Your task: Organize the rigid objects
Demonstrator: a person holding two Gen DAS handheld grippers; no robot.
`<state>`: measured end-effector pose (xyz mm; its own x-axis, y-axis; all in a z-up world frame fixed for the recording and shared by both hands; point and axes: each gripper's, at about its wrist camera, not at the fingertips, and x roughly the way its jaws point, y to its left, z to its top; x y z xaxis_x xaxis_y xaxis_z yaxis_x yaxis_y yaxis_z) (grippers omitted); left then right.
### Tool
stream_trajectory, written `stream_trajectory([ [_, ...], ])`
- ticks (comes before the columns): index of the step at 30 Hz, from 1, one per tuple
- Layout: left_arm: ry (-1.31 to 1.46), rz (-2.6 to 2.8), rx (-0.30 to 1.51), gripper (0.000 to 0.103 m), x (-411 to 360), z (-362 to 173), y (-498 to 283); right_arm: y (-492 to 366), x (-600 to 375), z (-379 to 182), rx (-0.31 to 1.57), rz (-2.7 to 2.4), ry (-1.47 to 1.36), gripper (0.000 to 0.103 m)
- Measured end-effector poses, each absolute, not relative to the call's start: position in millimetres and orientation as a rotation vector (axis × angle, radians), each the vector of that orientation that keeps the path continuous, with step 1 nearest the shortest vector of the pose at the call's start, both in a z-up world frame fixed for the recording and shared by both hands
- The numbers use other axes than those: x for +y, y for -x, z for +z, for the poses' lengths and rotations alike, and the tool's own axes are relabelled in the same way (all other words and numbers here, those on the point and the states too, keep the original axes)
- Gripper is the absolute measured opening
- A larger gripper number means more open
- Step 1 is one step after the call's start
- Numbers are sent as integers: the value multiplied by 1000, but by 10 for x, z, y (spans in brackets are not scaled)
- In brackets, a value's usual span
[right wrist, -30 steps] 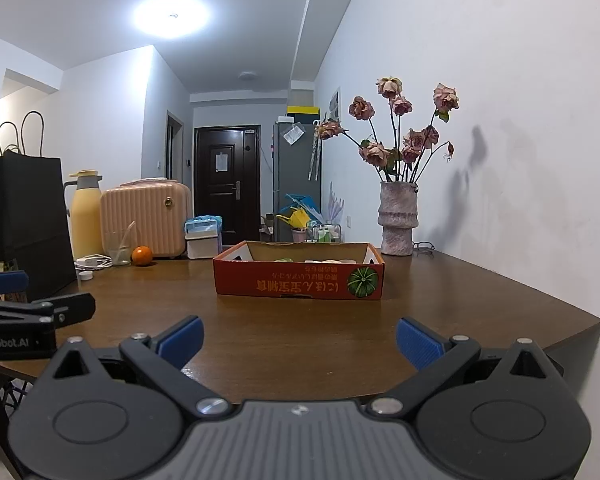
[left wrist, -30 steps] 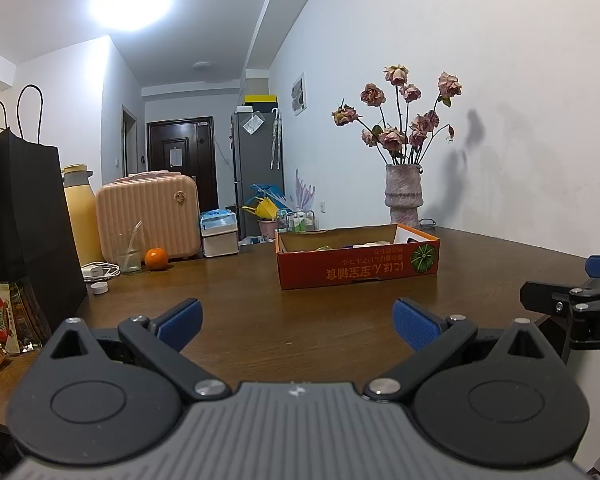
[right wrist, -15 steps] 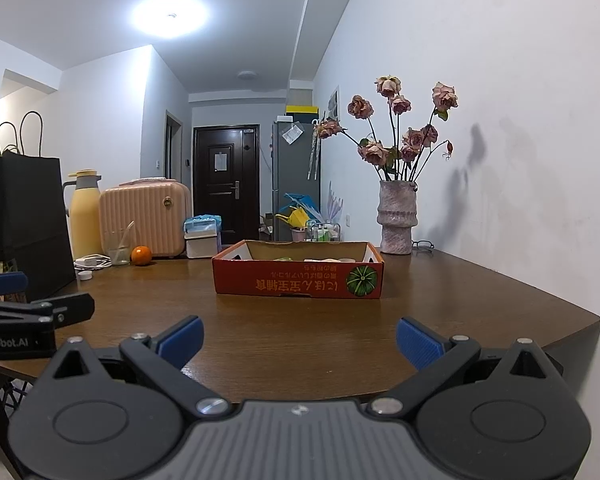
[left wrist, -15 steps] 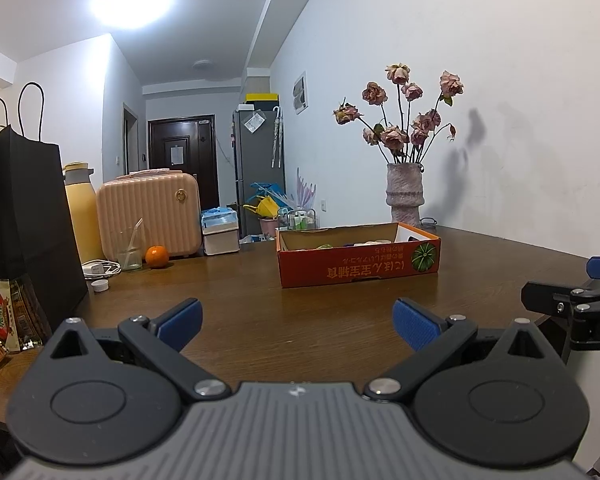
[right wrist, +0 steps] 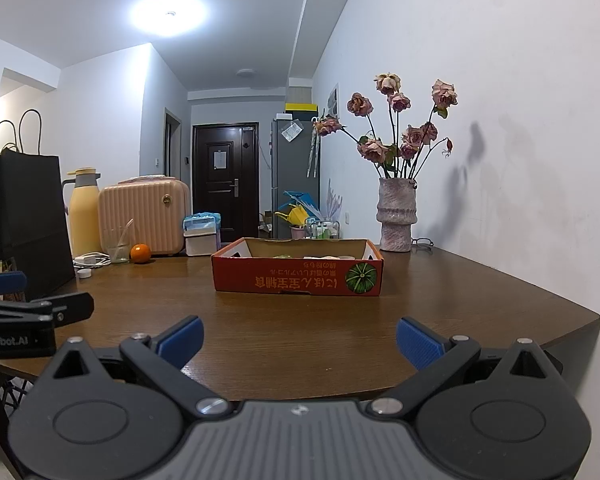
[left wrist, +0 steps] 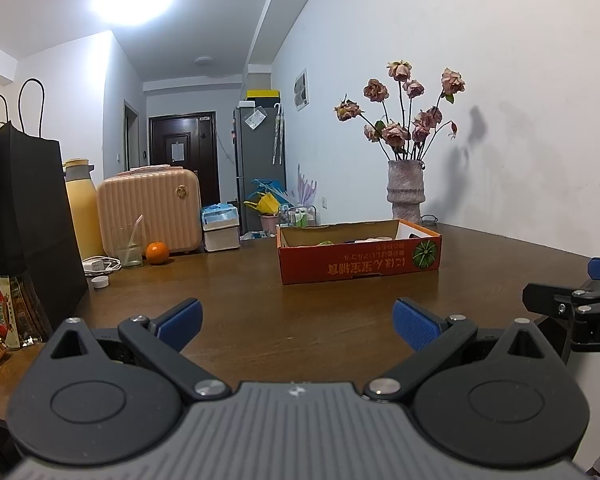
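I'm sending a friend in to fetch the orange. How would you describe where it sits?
Start at the pink ribbed suitcase at the far left of the wooden table. In front of it stands a clear glass with a straw; the orange sits just right of that, the only small round orange thing there.

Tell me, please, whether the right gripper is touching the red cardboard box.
Apart. In the right wrist view, bare table lies between the open right gripper and the red cardboard box.
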<state>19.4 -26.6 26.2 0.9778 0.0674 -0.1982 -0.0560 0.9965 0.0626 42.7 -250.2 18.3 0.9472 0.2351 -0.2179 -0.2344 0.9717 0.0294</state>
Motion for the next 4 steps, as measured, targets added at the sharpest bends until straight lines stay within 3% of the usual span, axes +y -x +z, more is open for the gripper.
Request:
stream_trajectory([
  [4, -60, 60, 194, 103, -273, 251, -180, -430, -2503, 170, 223, 238, -4, 103],
])
